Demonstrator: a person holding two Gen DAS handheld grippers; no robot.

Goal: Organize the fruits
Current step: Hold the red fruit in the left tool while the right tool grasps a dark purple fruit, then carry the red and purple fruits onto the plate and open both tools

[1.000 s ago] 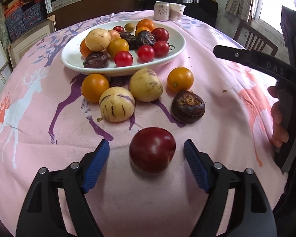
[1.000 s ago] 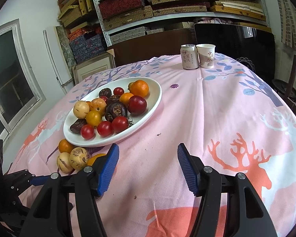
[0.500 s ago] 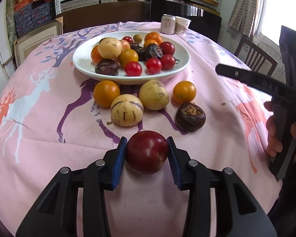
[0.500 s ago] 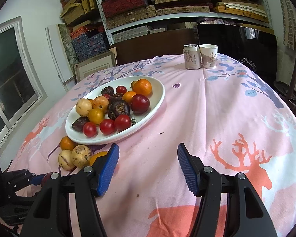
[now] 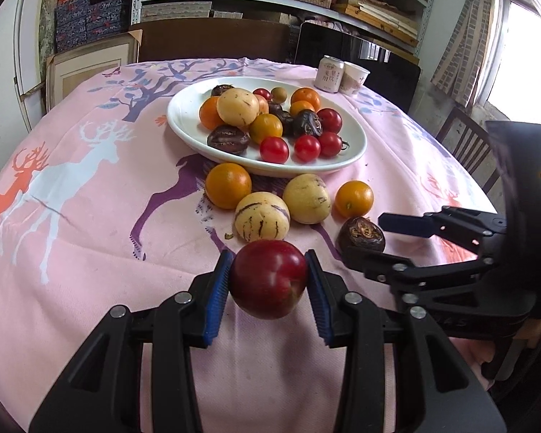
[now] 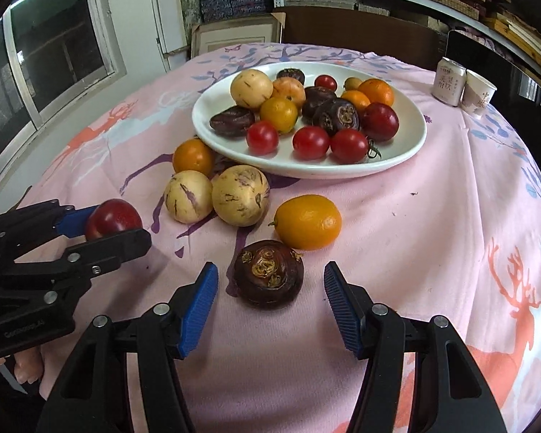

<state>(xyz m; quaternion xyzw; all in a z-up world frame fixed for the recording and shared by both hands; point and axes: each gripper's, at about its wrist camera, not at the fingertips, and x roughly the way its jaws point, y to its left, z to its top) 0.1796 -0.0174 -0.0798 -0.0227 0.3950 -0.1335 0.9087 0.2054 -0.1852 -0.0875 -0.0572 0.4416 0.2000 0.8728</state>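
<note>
While the left gripper (image 5: 269, 283) clamped the red plum (image 5: 268, 279) just above the counter (image 5: 90, 252), the right gripper (image 6: 270, 297), its jaws narrowing but apart, straddled the dark fruit (image 6: 268, 273); next, probably closing, then carrying both to the plate (image 6: 407, 151).

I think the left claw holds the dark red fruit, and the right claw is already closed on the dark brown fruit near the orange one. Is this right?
Not quite. The left claw does hold the dark red fruit, but the right claw is not closed on the dark brown fruit: its jaws, which have just been closing, stand clear on both sides, as the right wrist view shows.
</note>
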